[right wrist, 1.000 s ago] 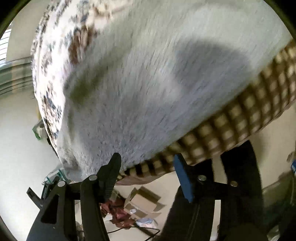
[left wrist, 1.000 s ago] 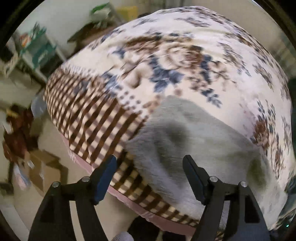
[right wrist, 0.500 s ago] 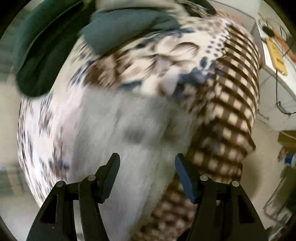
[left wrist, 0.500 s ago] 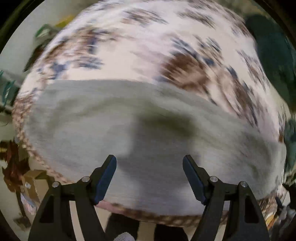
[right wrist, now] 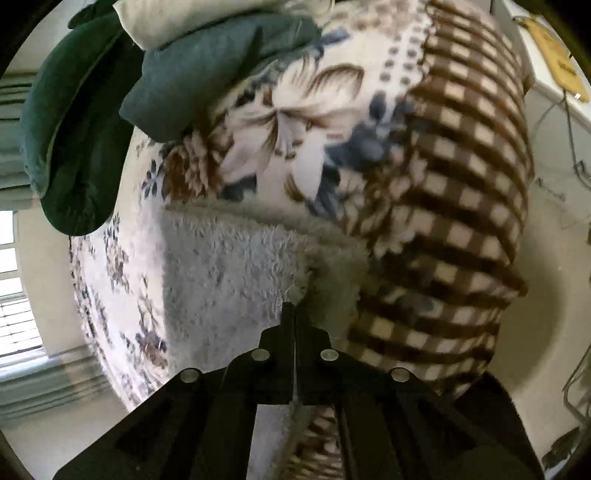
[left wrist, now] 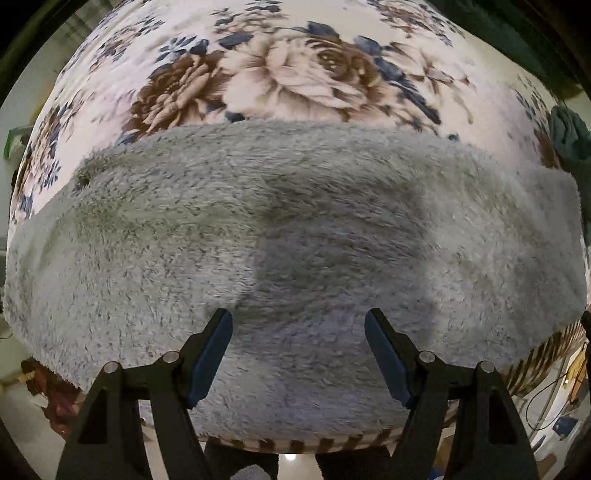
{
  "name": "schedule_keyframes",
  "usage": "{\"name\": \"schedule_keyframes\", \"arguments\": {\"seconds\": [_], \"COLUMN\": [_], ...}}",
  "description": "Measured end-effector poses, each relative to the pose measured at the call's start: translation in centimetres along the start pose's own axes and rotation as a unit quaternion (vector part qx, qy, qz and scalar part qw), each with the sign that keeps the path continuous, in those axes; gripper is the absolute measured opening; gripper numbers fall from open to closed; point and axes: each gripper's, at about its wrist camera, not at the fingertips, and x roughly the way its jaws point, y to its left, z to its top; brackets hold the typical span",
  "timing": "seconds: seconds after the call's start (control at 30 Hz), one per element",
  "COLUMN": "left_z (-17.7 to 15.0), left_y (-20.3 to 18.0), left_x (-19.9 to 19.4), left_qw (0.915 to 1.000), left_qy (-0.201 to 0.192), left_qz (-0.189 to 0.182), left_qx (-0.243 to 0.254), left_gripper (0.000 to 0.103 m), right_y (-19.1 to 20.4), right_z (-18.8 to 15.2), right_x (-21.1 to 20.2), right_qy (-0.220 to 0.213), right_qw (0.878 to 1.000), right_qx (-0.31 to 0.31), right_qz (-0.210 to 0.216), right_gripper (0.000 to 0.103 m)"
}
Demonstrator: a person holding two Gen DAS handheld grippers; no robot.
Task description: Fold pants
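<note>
The grey fleece pants (left wrist: 295,229) lie spread in a wide band across a floral blanket (left wrist: 303,74) on the bed. My left gripper (left wrist: 298,334) hangs over their near middle, pointing down, open, with nothing between its blue pads (left wrist: 212,354). In the right wrist view the pants (right wrist: 229,273) end in a fluffy edge beside the checked border. My right gripper (right wrist: 294,308) is shut there, its tips pinching that edge of the pants. A strip of pale fabric shows between the closed fingers.
A dark green garment (right wrist: 192,74) and a pale pillow (right wrist: 192,14) lie at the far end of the bed. The blanket's brown checked border (right wrist: 461,206) falls over the bed's side. Floor clutter (left wrist: 44,398) and cables (left wrist: 554,391) sit below the near edge.
Both grippers swept across the bed; the left now sits over the middle of the pants. The right gripper's jaws, open half a second ago, have closed at the pants' edge.
</note>
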Motion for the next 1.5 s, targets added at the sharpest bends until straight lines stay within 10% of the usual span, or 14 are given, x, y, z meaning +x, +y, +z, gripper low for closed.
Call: {"name": "schedule_keyframes", "arguments": {"seconds": [0.2, 0.33, 0.43, 0.47, 0.5, 0.8, 0.93, 1.13, 1.5], "left_z": [0.0, 0.1, 0.4, 0.7, 0.6, 1.6, 3.3, 7.3, 13.3], "left_y": [0.1, 0.3, -0.3, 0.0, -0.1, 2.5, 3.7, 6.9, 14.0], "left_x": [-0.7, -0.2, 0.7, 0.8, 1.0, 0.6, 0.8, 0.3, 5.5], "left_qw": [0.9999, 0.9999, 0.9998, 0.9998, 0.9998, 0.9995, 0.9990, 0.9984, 0.9898], "left_qy": [0.001, 0.005, 0.008, 0.008, 0.007, -0.003, -0.003, -0.018, 0.008], "left_qz": [-0.011, -0.007, -0.008, -0.008, -0.008, -0.018, -0.020, -0.001, 0.027], "left_qx": [-0.009, -0.008, -0.014, -0.015, -0.015, -0.026, -0.040, -0.054, -0.139], "left_gripper": [0.073, 0.073, 0.073, 0.073, 0.073, 0.073, 0.073, 0.073, 0.072], "right_y": [-0.6, -0.1, 0.5, 0.5, 0.5, 0.9, 0.2, 6.3, 17.7], "right_z": [0.8, 0.6, 0.6, 0.6, 0.3, -1.8, -1.2, -1.3, -7.6], "right_x": [-1.3, 0.8, 3.6, 4.3, 4.9, 0.0, 2.2, -1.4, 15.5], "right_qy": [0.005, 0.041, 0.055, 0.058, 0.050, 0.001, 0.101, 0.057, 0.255], "right_qw": [1.000, 0.998, 0.998, 0.998, 0.999, 0.996, 0.989, 0.986, 0.965], "right_qx": [0.003, -0.007, -0.019, -0.016, -0.009, -0.069, -0.060, -0.133, -0.055], "right_qz": [0.026, 0.039, 0.013, 0.003, -0.003, -0.057, -0.084, -0.082, -0.027], "right_gripper": [0.002, 0.053, 0.050, 0.040, 0.004, 0.005, 0.032, 0.046, 0.046]}}
